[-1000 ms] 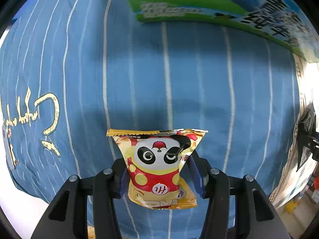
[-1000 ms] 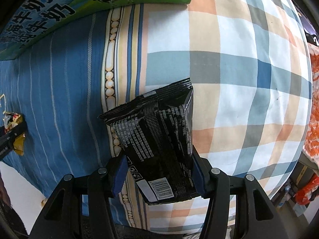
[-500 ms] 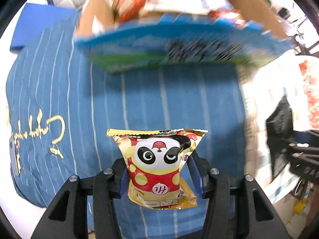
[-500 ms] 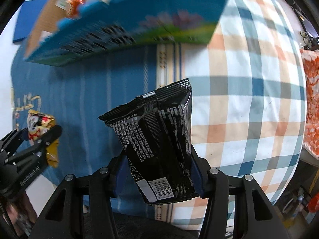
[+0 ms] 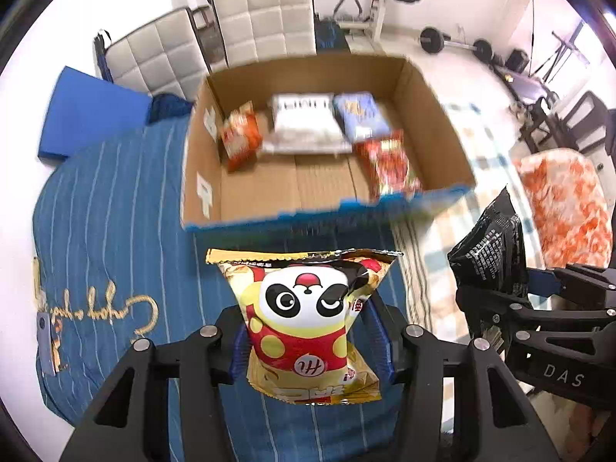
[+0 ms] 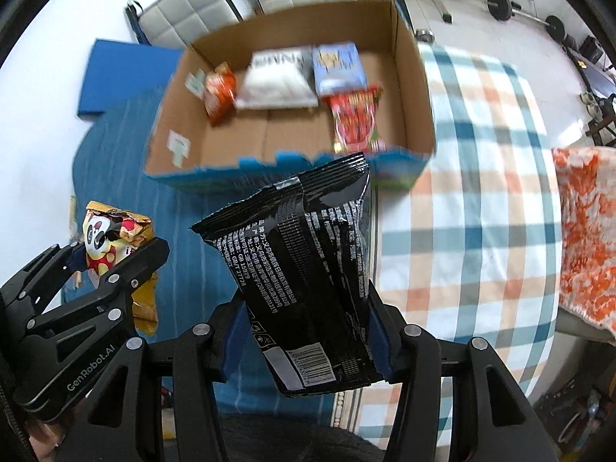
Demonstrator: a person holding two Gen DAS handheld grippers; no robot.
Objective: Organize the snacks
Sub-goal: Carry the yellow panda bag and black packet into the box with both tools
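Observation:
My left gripper [image 5: 308, 342] is shut on a yellow snack bag with a panda face [image 5: 304, 315], held upright above the blue striped cloth [image 5: 115, 231]. In the right wrist view my right gripper [image 6: 306, 338] is shut on a black snack bag [image 6: 304, 261] with white print and a barcode. Each gripper also shows in the other's view: the right gripper [image 5: 500, 296] with the black bag [image 5: 489, 246], the left gripper [image 6: 104, 261] with the panda bag [image 6: 102, 238]. Ahead and below stands an open cardboard box [image 5: 435, 115] holding several snack packs.
In the box lie an orange pack [image 5: 238, 134], a white pack [image 5: 304, 123], a blue pack [image 5: 358, 115] and a red pack [image 5: 389, 161]; its near half is bare. A plaid cloth [image 6: 481, 211] lies to the right. White chairs [image 5: 261, 11] and gym weights stand behind.
Both grippers have risen with their bags still held. Only the box's printed side showed before; now its open top and the packs inside are in view.

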